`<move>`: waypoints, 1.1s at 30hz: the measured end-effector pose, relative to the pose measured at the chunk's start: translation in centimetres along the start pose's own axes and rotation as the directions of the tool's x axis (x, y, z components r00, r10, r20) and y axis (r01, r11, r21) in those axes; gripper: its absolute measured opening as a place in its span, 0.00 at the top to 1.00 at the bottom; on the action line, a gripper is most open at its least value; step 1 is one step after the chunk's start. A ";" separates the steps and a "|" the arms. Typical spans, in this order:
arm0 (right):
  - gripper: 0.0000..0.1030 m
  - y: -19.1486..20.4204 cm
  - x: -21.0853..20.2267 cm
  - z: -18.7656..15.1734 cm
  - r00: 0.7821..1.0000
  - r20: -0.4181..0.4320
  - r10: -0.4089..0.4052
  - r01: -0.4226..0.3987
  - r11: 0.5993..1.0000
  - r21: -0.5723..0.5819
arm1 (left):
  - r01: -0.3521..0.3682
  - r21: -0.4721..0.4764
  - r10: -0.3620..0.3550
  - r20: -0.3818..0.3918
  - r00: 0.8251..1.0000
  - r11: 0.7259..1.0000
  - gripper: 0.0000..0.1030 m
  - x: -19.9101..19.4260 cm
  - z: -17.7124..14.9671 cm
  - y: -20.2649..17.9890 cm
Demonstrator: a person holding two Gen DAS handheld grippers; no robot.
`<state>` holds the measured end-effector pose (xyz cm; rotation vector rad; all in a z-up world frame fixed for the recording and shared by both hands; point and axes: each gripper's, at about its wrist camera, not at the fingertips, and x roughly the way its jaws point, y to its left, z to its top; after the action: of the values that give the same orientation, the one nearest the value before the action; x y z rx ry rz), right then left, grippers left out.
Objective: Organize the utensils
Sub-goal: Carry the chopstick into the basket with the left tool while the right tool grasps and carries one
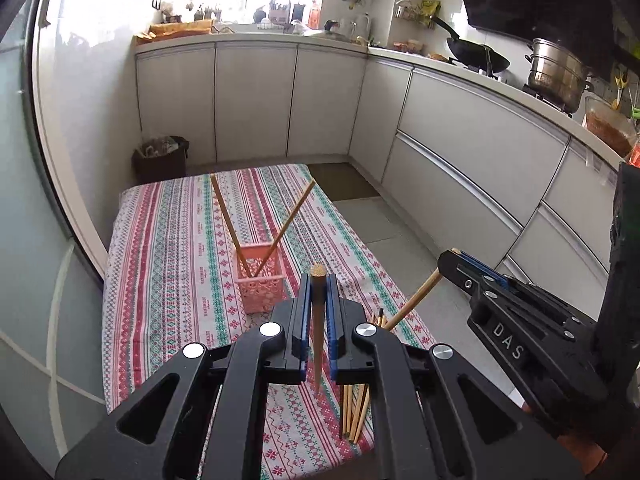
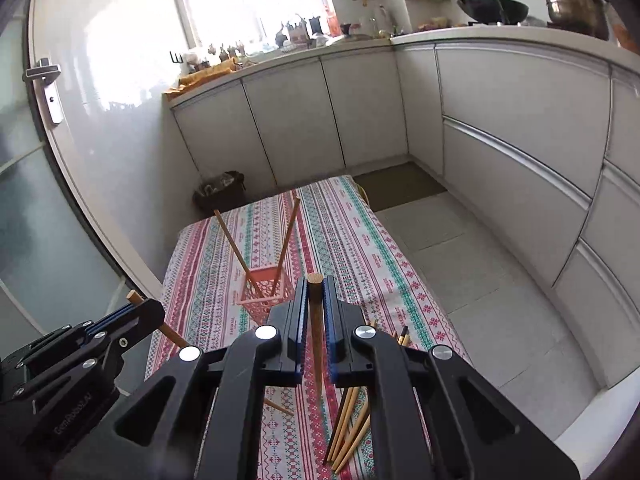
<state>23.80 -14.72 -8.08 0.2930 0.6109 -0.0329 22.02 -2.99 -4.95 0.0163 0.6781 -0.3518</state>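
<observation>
A pink lattice basket (image 1: 262,284) (image 2: 264,292) stands on the striped tablecloth with two chopsticks leaning out of it in a V. My left gripper (image 1: 318,279) is shut on one wooden chopstick (image 1: 318,340), held above the cloth with its thick end up. My right gripper (image 2: 315,280) is shut on another chopstick (image 2: 316,340) the same way. Each wrist view shows the other tool at its side: the right gripper (image 1: 452,258) with its chopstick (image 1: 418,298), the left gripper (image 2: 140,306) with its chopstick (image 2: 170,332). A bundle of several loose chopsticks (image 1: 356,408) (image 2: 348,420) lies on the cloth below the fingers.
The low table (image 1: 160,260) (image 2: 360,240) sits in a narrow kitchen, with white cabinets (image 1: 460,140) along the right and back. A dark waste bin (image 1: 160,160) stands past the table's far left corner. Tiled floor (image 2: 480,280) runs on the right, and a glass door on the left.
</observation>
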 end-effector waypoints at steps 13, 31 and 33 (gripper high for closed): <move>0.92 3.7 -0.9 7.0 0.992 0.112 0.065 -0.060 0.997 -0.054 | -0.020 -0.046 0.026 0.136 0.990 0.999 0.94 -1.2 7.3 3.2; 0.92 4.9 8.3 10.5 0.989 0.104 0.107 -0.103 0.994 -0.045 | -0.070 -0.079 0.079 0.119 0.990 0.994 0.94 6.3 10.5 7.0; 0.92 5.0 9.0 10.3 0.989 0.099 0.108 -0.104 0.994 -0.044 | -0.076 -0.082 0.085 0.104 0.991 0.994 0.94 7.3 10.3 7.3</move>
<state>37.57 -12.31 -3.90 0.2843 0.4945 0.0659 35.92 0.27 -2.12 -0.0488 0.5823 -0.2467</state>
